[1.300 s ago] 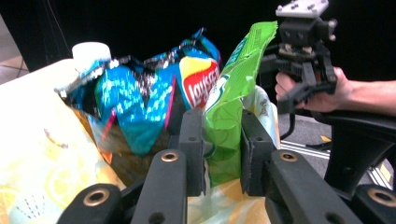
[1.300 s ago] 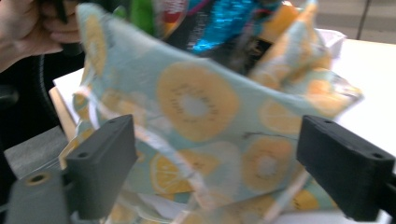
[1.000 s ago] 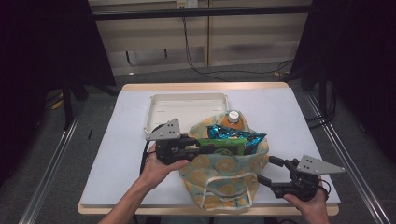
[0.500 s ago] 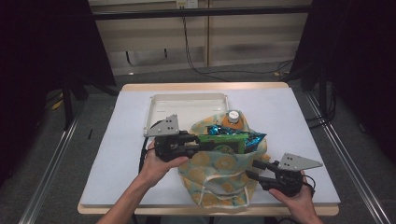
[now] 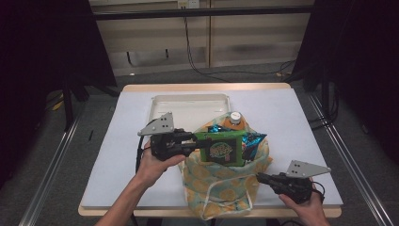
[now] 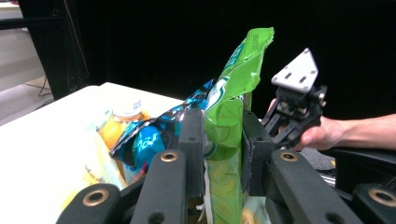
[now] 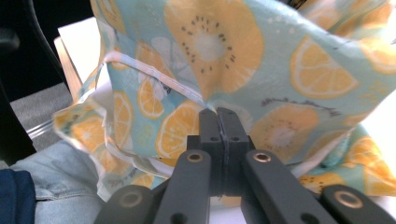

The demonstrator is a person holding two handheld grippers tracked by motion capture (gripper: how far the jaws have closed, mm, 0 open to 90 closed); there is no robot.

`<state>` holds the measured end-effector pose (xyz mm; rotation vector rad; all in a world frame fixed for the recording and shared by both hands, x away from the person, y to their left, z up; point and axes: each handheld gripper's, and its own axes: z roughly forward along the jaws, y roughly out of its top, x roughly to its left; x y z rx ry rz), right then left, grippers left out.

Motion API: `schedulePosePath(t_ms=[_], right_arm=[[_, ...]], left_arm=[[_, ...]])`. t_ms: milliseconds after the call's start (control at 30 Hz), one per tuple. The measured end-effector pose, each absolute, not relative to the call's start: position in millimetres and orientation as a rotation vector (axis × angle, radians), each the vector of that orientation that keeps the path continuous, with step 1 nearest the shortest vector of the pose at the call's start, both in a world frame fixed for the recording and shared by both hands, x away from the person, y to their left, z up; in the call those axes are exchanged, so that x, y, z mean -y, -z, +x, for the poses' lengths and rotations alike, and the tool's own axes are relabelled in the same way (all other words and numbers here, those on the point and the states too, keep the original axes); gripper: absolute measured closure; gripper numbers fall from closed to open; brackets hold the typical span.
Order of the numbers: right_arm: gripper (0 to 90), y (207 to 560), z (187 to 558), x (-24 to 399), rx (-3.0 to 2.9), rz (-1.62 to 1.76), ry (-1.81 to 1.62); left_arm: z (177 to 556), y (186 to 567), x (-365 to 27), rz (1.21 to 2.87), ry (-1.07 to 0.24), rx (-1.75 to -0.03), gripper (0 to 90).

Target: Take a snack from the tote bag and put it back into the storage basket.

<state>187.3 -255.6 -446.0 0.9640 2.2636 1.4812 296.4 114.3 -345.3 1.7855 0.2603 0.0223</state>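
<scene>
Left hand-held gripper: its jaws pinch the green snack bag at its left edge. In the left gripper view the two black jaws press on both sides of the bag.
Green snack bag: it is held up over the open top of the cloth bag, near the middle of the counter. In the left gripper view it stands up tall between the jaws.
Right hand-held gripper: its jaws have just been closing and are now pressed together on the right side of the cloth bag. In the right gripper view a little fold of the cloth is pinched at the tips.
Cloth bag: light blue with orange and lemon slices on it. It sits at the near edge of the counter, with its top open.
Blue snack bag: it sticks out of the cloth bag, just behind the green one.
Orange bottle: it has a white cap and stands at the far side of the cloth bag.
White tray: it lies on the counter, far behind the cloth bag.
Counter: white on top.
</scene>
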Motion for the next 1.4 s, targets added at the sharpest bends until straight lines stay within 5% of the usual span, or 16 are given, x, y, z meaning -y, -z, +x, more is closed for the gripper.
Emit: schedulePosePath(t_ms=[167,700,933,1400], right_arm=[[63.6,444.2,183.1,262.3,-2.216,0.987,-1.539],[12.6,437.5,181.8,268.0,-2.084,1.052,-1.553],[0.4,437.0,182.9,269.1,-2.079,1.055,-1.572],[1.1,439.3,184.4,269.9,-2.074,1.058,-1.588]], left_arm=[[294.7,354.9,-118.0,1.836,-0.023,-0.266,74.6],[298.7,335.6,-126.1,1.789,-0.049,-0.257,74.6],[306.8,316.2,-134.5,1.752,-0.069,-0.257,74.5],[324.5,296.4,-162.4,1.713,-0.100,-0.296,74.6]])
